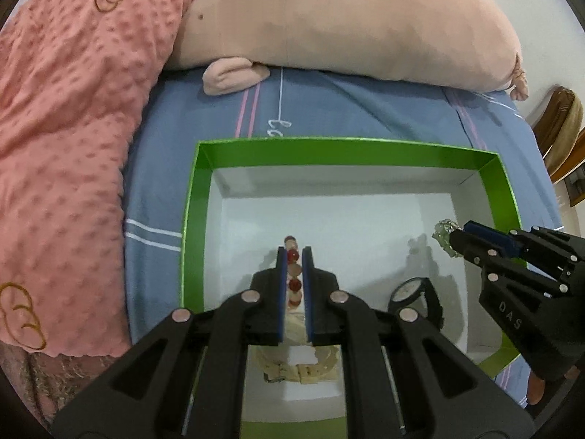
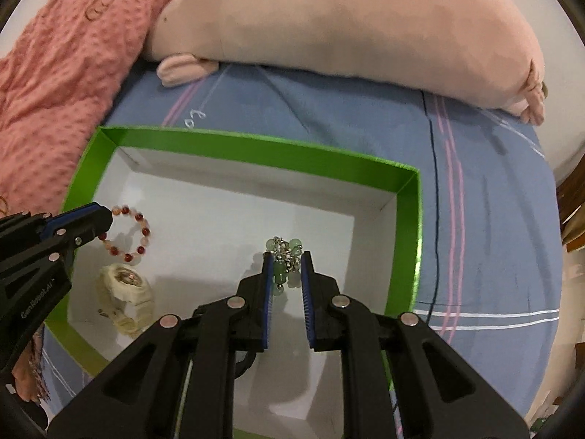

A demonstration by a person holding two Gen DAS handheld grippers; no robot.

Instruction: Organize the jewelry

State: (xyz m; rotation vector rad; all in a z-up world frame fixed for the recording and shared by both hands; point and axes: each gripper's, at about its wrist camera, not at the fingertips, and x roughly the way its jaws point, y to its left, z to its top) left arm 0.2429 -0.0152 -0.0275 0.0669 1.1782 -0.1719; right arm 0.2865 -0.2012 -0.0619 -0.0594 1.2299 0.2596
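A green-rimmed box (image 1: 343, 148) with a white floor lies on the bed; it also shows in the right wrist view (image 2: 256, 153). My left gripper (image 1: 294, 252) is shut on a red and pink bead bracelet (image 1: 293, 270), held above the box floor; the bracelet also shows in the right wrist view (image 2: 140, 232). My right gripper (image 2: 287, 256) is shut on a green bead and silver chain bracelet (image 2: 285, 256), over the box's right side (image 1: 444, 232). A cream watch (image 2: 124, 292) and a black watch (image 1: 416, 294) lie in the box.
The box sits on a blue sheet (image 2: 475, 219). A pink dotted blanket (image 1: 65, 146) lies to the left. A long pink plush pillow (image 1: 347, 25) lies behind the box. Wooden furniture (image 1: 563, 128) stands at the right edge.
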